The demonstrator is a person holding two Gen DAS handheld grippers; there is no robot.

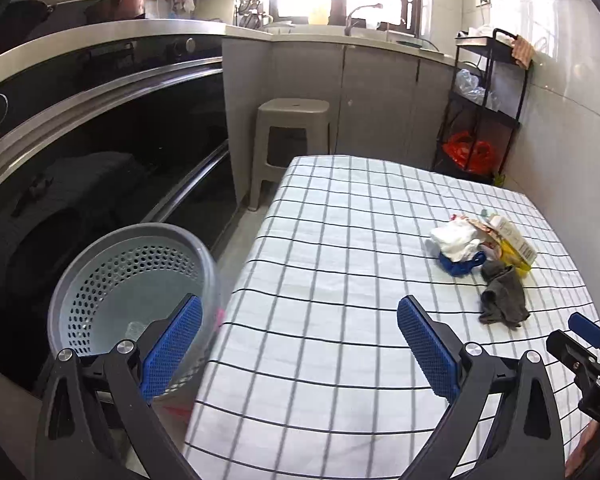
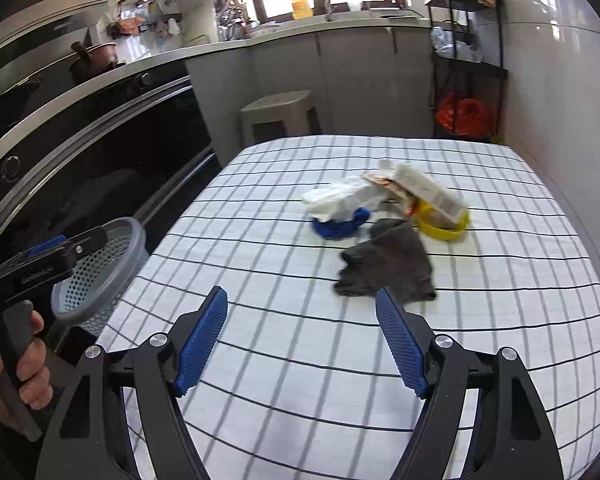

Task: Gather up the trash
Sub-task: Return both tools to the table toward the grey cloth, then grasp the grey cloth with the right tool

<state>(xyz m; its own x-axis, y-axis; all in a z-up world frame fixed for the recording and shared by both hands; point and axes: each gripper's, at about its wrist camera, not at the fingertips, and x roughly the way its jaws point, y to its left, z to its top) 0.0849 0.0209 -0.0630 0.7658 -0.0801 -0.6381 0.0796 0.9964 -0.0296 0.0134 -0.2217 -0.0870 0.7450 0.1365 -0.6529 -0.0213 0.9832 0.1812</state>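
A trash pile lies on the checked tablecloth: crumpled white tissue over a blue ring, a paper carton on a yellow ring, and a grey rag nearest me. The pile shows in the left wrist view too, with the rag and tissue. My right gripper is open and empty, just short of the rag. My left gripper is open and empty, over the table's left edge beside a grey perforated bin.
The bin stands on the floor left of the table, in front of a black oven. A beige stool stands beyond the table. A black shelf rack with bags stands at the far right by the tiled wall.
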